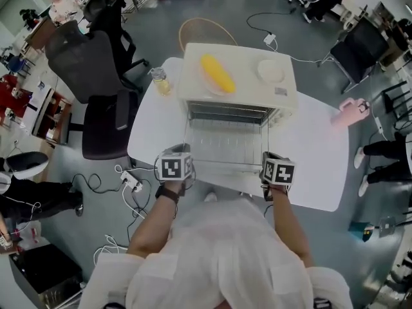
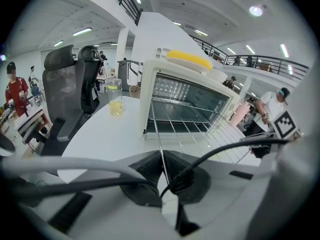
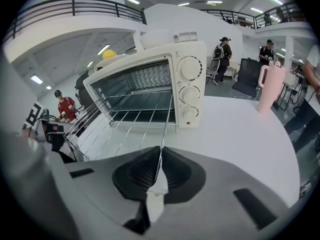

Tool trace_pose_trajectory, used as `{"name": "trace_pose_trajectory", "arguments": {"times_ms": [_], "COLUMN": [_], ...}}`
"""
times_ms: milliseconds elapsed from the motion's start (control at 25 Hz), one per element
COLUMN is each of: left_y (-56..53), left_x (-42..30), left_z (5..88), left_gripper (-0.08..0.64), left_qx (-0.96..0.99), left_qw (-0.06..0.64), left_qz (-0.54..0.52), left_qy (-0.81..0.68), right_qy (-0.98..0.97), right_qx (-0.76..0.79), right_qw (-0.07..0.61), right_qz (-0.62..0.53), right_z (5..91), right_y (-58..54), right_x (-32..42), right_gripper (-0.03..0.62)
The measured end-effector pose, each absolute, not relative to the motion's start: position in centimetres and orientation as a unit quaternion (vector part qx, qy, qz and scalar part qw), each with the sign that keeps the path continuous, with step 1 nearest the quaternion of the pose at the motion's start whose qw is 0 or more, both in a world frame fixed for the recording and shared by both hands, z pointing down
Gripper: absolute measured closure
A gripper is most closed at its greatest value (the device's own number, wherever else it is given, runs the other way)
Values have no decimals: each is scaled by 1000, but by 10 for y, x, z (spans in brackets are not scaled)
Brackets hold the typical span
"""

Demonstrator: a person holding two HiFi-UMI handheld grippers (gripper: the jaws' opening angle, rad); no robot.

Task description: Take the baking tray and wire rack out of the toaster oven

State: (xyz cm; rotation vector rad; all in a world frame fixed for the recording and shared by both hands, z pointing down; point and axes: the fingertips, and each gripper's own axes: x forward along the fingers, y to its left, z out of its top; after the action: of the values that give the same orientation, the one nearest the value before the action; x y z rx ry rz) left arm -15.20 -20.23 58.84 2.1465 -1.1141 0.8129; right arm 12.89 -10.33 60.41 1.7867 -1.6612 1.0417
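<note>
The left gripper's [image 2: 162, 176] jaws are closed on the rack's [image 2: 195, 129] left side wire, which runs straight out from between them. The right gripper's [image 3: 159, 169] jaws are closed the same way on the right side wire. In the head view each gripper is at one near corner of the rack, which hangs level between them above the desk [image 1: 151, 131].

The rack looks mostly drawn out. Most of its length lies in front of the oven [image 1: 238, 76], and the far end is still at or just inside the oven's mouth. It needs a little more pull to come clear, and then it has to be set down on the desk.

No tray shows in any view. The oven's inside is dim behind the wires, so I cannot tell whether the tray is still in there. By my judgement that half of the task remains.

A yellow thing [image 1: 217, 73] and a plate [image 1: 270, 71] lie on top of the oven. A cup [image 1: 159, 81] stands to the oven's left and a pink jug [image 1: 347, 113] well to its right.

No brand or label can be read. The marks around the three knobs [image 3: 189, 91] are too small to make out, and the grippers' cubes carry only black-and-white square patterns.
</note>
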Motion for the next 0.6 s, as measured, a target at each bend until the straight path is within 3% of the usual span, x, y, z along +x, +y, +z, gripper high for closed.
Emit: {"name": "trace_pose_trajectory", "arguments": {"times_ms": [600], "left_y": [-162], "left_x": [-159], "left_z": [584], "left_gripper": [548], "left_qx": [804], "left_qw": [286], "left_qz": [314], "left_qy": [-416], "right_qy": [-605], "right_qx": [663], "right_qw": [233], "right_qz": [375], "right_z": [599], "right_y": [-61], "right_x": [124], "right_gripper": [578]}}
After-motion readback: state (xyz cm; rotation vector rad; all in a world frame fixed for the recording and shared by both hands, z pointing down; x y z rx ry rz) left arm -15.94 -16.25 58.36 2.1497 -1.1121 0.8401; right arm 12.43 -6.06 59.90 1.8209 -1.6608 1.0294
